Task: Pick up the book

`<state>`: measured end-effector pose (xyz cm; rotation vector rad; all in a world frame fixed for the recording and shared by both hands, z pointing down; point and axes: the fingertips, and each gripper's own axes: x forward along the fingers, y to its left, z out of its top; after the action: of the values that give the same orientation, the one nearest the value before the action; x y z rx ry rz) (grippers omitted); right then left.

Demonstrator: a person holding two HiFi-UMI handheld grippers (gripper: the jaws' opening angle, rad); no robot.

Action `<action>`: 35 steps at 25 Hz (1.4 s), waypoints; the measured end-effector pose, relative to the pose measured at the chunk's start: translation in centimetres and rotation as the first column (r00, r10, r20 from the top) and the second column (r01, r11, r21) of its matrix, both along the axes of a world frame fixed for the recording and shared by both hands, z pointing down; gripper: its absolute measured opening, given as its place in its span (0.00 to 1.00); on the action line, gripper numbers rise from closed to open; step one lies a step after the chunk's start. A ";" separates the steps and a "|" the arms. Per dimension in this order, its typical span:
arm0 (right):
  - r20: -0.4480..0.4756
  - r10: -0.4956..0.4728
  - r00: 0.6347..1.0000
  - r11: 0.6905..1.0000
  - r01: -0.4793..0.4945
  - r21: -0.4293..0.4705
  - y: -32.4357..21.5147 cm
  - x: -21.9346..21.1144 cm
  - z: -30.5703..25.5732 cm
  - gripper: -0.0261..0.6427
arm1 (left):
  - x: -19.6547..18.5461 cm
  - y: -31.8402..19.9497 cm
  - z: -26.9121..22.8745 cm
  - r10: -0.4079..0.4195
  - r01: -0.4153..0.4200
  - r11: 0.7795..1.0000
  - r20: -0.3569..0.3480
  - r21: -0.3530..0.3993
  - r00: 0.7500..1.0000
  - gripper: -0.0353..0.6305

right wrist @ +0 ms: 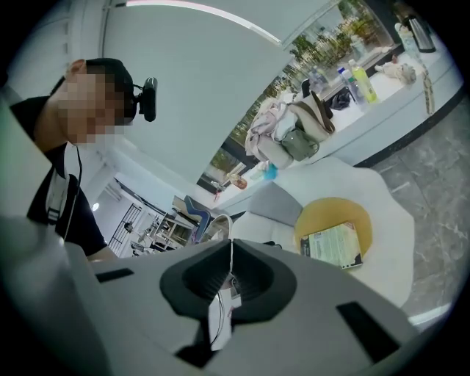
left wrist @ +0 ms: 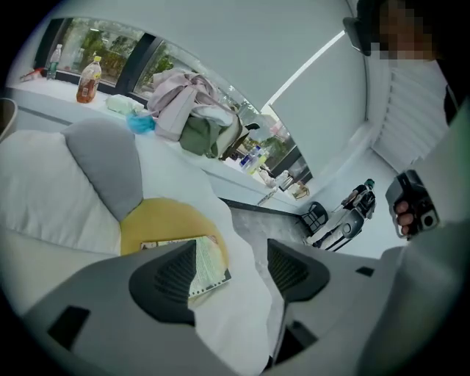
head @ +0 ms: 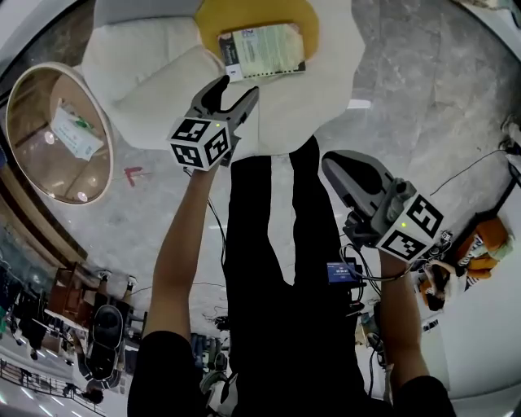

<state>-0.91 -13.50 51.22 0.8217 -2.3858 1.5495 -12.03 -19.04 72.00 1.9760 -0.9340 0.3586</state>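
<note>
Two tongs, one book (head: 264, 50): nothing is picked up yet, so the whole job is still to do.
Left tongs (head: 238, 88): its jaws are wide apart and hold nothing. It points down over the edge of the big white cushion (head: 146, 73), near the book but not touching it.
Book spot: it lies flat on the yellow patch (head: 244, 15) in the middle of the white cushion.
Right tongs (head: 334, 167): its jaws are closed together with nothing in them. It hangs low beside the person's legs (head: 277, 244), well away from the book.
Left to do: I think the left tongs must reach the book, close on an edge and lift it.
Hard to see: in the left gripper view, one jaw covers part of the book (left wrist: 208, 264). Its words are too small to read, and I cannot tell how thick it is.
</note>
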 end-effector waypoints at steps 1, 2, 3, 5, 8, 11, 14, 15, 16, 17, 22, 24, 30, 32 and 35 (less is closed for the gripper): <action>-0.002 -0.005 1.000 1.000 0.005 0.001 -0.2 0.0 0.4 0.07 | -0.1 0.1 0.9 -0.005 0.005 1.000 0.004 -0.006 1.000 0.51; -0.005 -0.009 1.000 1.000 0.009 0.001 -0.4 0.1 0.8 0.07 | -0.2 0.2 1.8 -0.012 0.012 1.000 0.006 -0.014 1.000 0.51; -0.007 -0.011 1.000 1.000 0.011 0.001 -0.5 0.0 1.2 0.07 | -0.3 0.2 2.7 -0.019 0.019 1.000 0.006 -0.023 1.000 0.52; -0.008 -0.016 1.000 1.000 0.016 -0.003 -0.6 -0.1 2.0 0.07 | -0.7 0.2 4.6 -0.034 0.034 0.999 0.003 -0.042 0.999 0.52; -0.008 -0.030 1.000 0.999 0.030 -0.015 -0.3 -0.6 3.1 0.07 | -1.5 0.3 7.3 -0.041 0.042 0.997 0.011 -0.057 0.999 0.54; -0.006 -0.037 0.999 0.999 0.037 -0.032 0.2 -0.9 4.0 0.07 | -2.4 0.3 9.7 -0.060 0.060 0.995 0.012 -0.080 0.998 0.55; -0.005 -0.036 0.999 0.998 0.036 -0.049 0.4 -0.9 4.9 0.07 | -2.8 0.0 11.5 -0.084 0.083 0.991 -0.001 -0.103 0.996 0.58; -0.005 -0.037 0.999 0.998 0.037 -0.054 0.5 -0.9 5.2 0.07 | -2.9 -0.1 12.0 -0.089 0.088 0.990 -0.003 -0.109 0.996 0.58; -0.005 -0.038 0.999 0.998 0.038 -0.058 0.4 -1.0 5.5 0.07 | -2.9 -0.1 12.6 -0.093 0.092 0.989 -0.004 -0.114 0.996 0.59; -0.005 -0.040 0.999 0.997 0.040 -0.062 0.4 -1.0 5.8 0.07 | -2.9 -0.1 13.2 -0.097 0.095 0.988 -0.006 -0.121 0.995 0.59; 0.003 -0.045 0.999 0.996 0.045 -0.071 0.0 -1.6 7.0 0.07 | -3.1 0.1 16.4 -0.090 0.087 0.982 -0.014 -0.170 0.996 0.60; 0.007 -0.049 0.999 0.996 0.050 -0.076 -0.1 -1.9 7.4 0.07 | -3.2 0.1 17.5 -0.091 0.087 0.978 -0.013 -0.188 0.996 0.62; 0.016 -0.040 0.999 0.997 0.041 -0.073 -1.0 -2.4 8.4 0.07 | -3.2 -0.2 20.2 -0.096 0.081 0.967 -0.052 -0.242 0.994 0.67; 0.025 -0.040 0.999 0.997 0.042 -0.068 -1.2 -2.7 8.5 0.07 | -3.3 0.0 21.1 -0.099 0.080 0.962 -0.060 -0.262 0.993 0.68; 0.034 -0.048 0.998 0.997 0.050 -0.064 -1.2 -2.7 8.8 0.07 | -3.3 0.1 22.3 -0.098 0.073 0.955 -0.070 -0.289 0.993 0.70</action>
<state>-3.62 -14.74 60.00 0.7247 -2.3461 1.6238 -15.32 -18.93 94.33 1.6686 -0.8594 0.3386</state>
